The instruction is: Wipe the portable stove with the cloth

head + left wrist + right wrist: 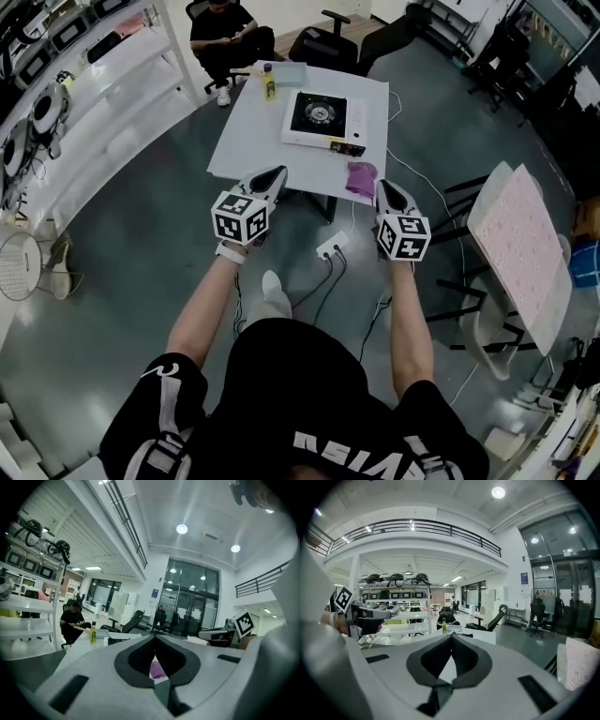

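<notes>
Wiping not started; left gripper (274, 175) and right gripper (386, 187) both closed, empty; cloth (360, 178) just ahead-left of the right gripper, stove (323, 118) beyond.

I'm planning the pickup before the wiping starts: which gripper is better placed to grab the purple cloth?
The right gripper, probably. In the head view its tips show right beside the purple cloth at the near edge of the table, while the left gripper is farther to the side. Both are shut and empty.
</notes>
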Tool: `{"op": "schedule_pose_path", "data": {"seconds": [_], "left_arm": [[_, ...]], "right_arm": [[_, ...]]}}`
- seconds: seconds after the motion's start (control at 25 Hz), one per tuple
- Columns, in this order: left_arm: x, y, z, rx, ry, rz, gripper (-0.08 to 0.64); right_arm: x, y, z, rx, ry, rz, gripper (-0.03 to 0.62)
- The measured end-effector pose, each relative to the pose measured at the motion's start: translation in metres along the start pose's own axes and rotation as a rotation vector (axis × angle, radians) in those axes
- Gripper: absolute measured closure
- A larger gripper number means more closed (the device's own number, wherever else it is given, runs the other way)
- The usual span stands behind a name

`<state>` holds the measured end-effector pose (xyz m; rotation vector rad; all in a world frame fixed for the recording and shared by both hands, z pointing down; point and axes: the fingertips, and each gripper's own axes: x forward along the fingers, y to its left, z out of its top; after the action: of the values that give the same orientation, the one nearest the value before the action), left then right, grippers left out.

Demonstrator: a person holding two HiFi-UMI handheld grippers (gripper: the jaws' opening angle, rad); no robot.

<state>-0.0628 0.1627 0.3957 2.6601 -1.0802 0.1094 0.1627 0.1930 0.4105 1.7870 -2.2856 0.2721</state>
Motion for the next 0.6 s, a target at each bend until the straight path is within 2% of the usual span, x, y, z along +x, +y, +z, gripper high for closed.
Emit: {"op": "schedule_pose_path", "data": {"seconds": [0.36, 0.6], "left_arm": [[0.038, 0.077, 0.008, -0.012, 0.034, -0.033, 0.554], [0.061, 0.103, 0.013, -0.020, 0.050, -0.074, 0.554]], "right_arm": [[0.085, 0.007, 0.010, 0.033, 0.029, -0.034, 0.581], [0.113, 0.007, 0.019, 0.041, 0.029, -0.065, 0.581]]}}
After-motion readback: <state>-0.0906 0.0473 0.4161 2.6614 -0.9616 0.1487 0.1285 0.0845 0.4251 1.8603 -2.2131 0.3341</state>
